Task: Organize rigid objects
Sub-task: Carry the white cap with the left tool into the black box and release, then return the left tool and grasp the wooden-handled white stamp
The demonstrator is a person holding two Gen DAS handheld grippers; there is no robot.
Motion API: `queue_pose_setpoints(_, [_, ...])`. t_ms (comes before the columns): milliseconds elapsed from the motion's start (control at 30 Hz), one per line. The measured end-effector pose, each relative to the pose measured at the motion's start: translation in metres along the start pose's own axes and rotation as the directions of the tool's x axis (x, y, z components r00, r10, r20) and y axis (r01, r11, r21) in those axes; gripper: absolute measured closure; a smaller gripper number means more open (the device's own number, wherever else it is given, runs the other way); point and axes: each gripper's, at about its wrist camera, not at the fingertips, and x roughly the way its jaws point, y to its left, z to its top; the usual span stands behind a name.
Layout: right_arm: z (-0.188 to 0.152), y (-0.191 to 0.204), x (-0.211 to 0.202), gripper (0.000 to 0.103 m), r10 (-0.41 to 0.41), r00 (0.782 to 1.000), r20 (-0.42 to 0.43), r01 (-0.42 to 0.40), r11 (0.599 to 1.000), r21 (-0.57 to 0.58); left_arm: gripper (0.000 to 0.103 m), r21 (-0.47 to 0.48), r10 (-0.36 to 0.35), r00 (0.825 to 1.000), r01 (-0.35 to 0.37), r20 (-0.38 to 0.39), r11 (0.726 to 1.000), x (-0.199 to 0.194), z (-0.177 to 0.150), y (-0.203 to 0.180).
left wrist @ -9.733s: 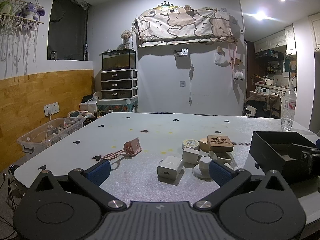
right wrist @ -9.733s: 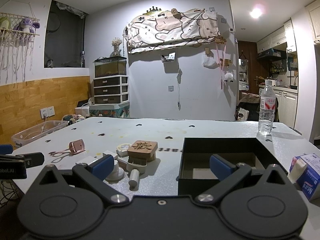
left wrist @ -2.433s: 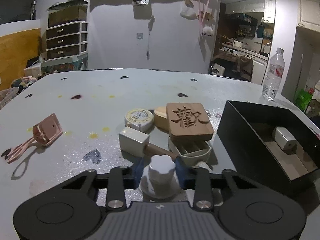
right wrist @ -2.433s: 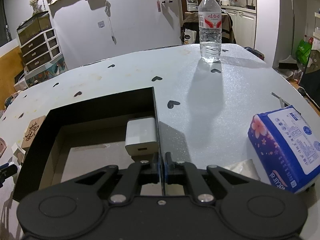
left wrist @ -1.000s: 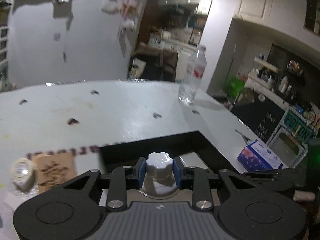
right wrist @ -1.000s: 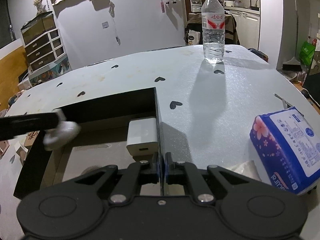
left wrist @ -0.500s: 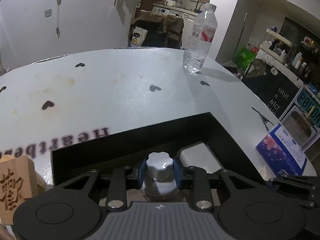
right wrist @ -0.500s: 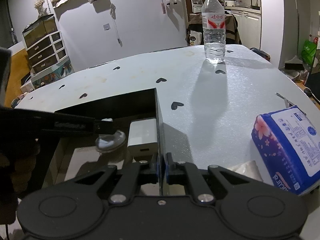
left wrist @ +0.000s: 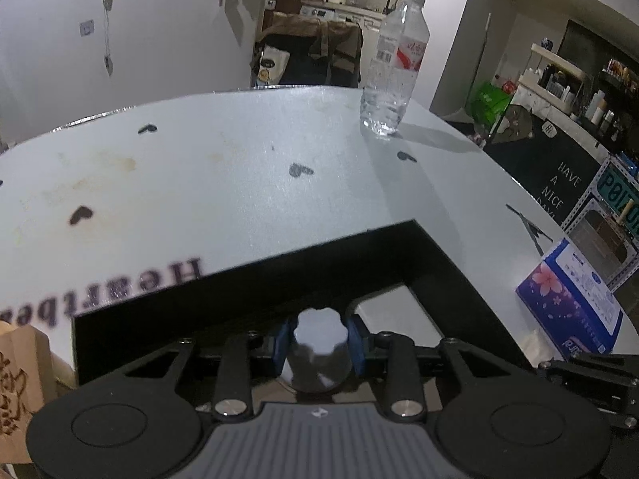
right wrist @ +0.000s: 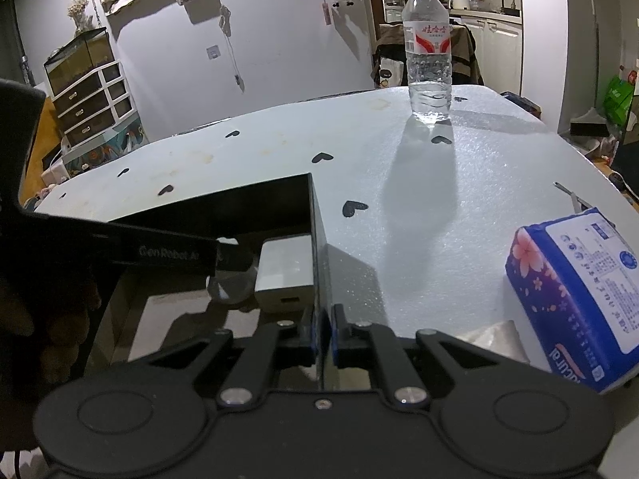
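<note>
We find the left gripper (left wrist: 319, 339) jaws clenched on a white knob (left wrist: 320, 349), held inside the black box (left wrist: 247, 279) beside a white adapter (right wrist: 285, 271). Right gripper (right wrist: 324, 333) jaws grasp the box's right wall. On the worktop (right wrist: 419, 207), a water bottle (right wrist: 427, 52) stands at 1 o'clock and a tissue pack (right wrist: 575, 291) lies at 3.

At the lower centre of the left wrist view we see the knob (left wrist: 322, 343) inside the box (left wrist: 247, 279), with the charger (left wrist: 393, 311) just to its right. The carved block (left wrist: 22, 367) sits outside the box at the far left, the tissue pack (left wrist: 571, 299) at the right, the bottle (left wrist: 393, 68) in the upper right on the table (left wrist: 199, 183).
</note>
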Motion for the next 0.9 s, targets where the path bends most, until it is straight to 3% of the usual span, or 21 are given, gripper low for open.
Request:
queue_pose_setpoints(333, [0.001, -0.002, 0.001, 0.095, 0.002, 1.0, -0.001, -0.002, 1.0, 0.015, 0.034, 0.01, 0.003, 1.0, -0.003, 0.024, 1.0, -0.015, -0.004, 0.001])
queue_pose_setpoints(567, [0.001, -0.002, 0.001, 0.095, 0.002, 1.0, -0.003, -0.002, 1.0, 0.019, 0.012, 0.056, -0.013, 0.996, 0.007, 0.092, 0.998, -0.045, -0.011, -0.005])
queue_pose_setpoints(900, [0.0, -0.003, 0.001, 0.095, 0.004, 1.0, 0.001, -0.004, 1.0, 0.03, 0.001, 0.109, 0.002, 0.985, -0.021, 0.174, 0.994, -0.084, -0.025, -0.008])
